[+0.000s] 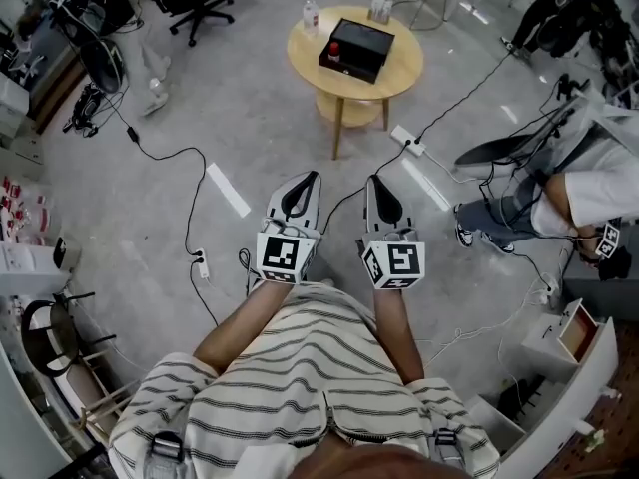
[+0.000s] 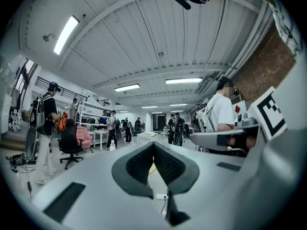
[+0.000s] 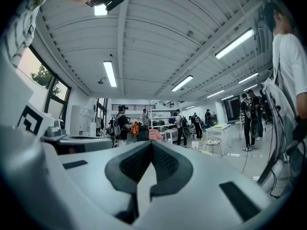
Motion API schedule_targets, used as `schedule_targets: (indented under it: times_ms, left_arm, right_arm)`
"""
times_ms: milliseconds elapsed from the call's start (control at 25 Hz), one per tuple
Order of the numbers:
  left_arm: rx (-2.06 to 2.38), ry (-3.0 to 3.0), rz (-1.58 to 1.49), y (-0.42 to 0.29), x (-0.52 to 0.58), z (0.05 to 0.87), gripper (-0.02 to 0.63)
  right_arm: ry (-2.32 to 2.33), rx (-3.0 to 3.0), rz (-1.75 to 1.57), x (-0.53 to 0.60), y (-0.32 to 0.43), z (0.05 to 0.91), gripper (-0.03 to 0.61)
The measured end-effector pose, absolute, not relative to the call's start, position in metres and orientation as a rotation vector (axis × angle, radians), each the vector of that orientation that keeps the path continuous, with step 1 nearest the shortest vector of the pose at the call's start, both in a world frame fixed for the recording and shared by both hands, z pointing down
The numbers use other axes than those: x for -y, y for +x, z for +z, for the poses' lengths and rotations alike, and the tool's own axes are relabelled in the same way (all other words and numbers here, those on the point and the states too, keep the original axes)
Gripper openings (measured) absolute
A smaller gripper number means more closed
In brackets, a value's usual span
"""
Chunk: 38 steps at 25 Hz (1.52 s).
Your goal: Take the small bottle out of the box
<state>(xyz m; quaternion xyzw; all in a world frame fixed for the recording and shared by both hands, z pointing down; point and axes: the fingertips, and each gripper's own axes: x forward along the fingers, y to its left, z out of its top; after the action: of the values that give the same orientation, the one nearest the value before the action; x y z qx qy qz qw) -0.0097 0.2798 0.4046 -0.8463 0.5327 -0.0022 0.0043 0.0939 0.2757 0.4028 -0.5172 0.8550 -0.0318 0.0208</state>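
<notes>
Left claw and right claw shut, empty, well short of counter; box looks closed, nothing started.

The box sits on the table, a bottle at its left.

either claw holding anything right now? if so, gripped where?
Nothing held: left claw and right claw are both shut and empty, far from the black box.
</notes>
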Motion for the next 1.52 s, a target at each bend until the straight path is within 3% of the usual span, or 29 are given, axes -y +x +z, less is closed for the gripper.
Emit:
schedule_targets:
  times_ms: [520,1520]
  left_arm:
    - [-1.693,-2.650,0.048,-0.027,-0.196,0.406,0.023]
    - [-1.502,-2.827,0.004,-0.080,0.071,0.390,0.023]
  right_arm:
    - [-1.629,-2.640,-0.055,-0.189,0.083,0.398,0.011]
    - [-1.848,-2.535,-0.149,0.063,0.031,0.382,0.011]
